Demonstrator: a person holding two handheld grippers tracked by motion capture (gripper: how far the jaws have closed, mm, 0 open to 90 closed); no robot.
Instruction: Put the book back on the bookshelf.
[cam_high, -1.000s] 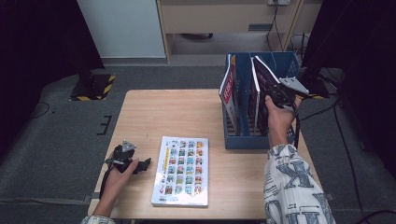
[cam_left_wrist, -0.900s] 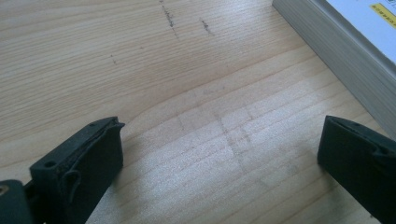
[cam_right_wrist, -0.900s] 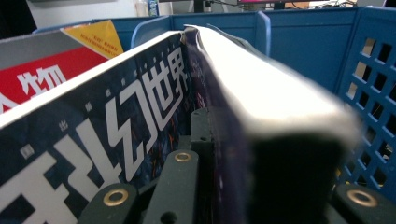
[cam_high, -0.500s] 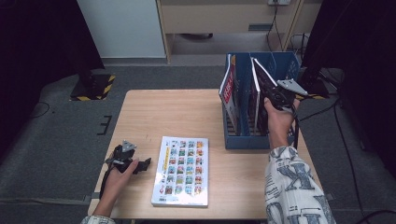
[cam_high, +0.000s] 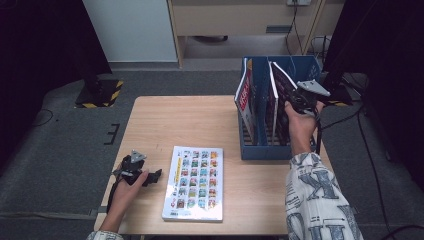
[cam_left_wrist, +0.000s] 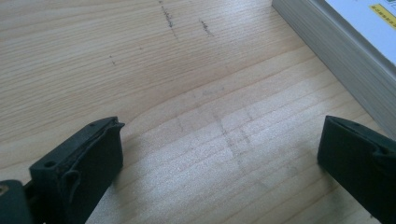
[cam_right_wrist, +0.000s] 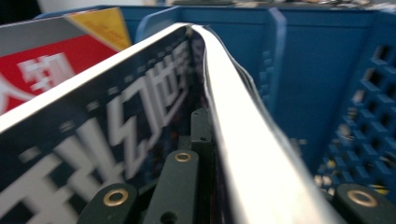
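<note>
Right gripper (cam_high: 299, 100) is up at the blue rack (cam_high: 260, 150), at the table's (cam_high: 200, 120) far right corner, and its jaws are clamped on the dark magazine (cam_high: 280, 95), which stands upright in the rack's middle slot with its top edge poking above the walls. From the right gripper view the grip is clear: one jaw lies against the dark cover with its big white letters, the other sits on the far side of the pale page edge (cam_right_wrist: 243, 140), and the magazine (cam_right_wrist: 116, 140) runs off the frame at the bottom, so how deep it sits in the slot is hidden. Left of it in the rack leans the red magazine (cam_high: 245, 92); the red cover (cam_right_wrist: 42, 70) is cut off at the frame's left edge, its print blurred. The rack's lattice wall (cam_right_wrist: 369, 116) shows to the right, soft and out of focus. Over on the near left, well away from the rack, the left gripper (cam_high: 150, 176) rests low on the table, jaws wide apart with nothing but bare wood (cam_left_wrist: 210, 116) between them. Just beside it lies the sticker book (cam_high: 195, 182), flat; only a corner of the book's page block (cam_left_wrist: 336, 42) gets into the left gripper view.
</note>
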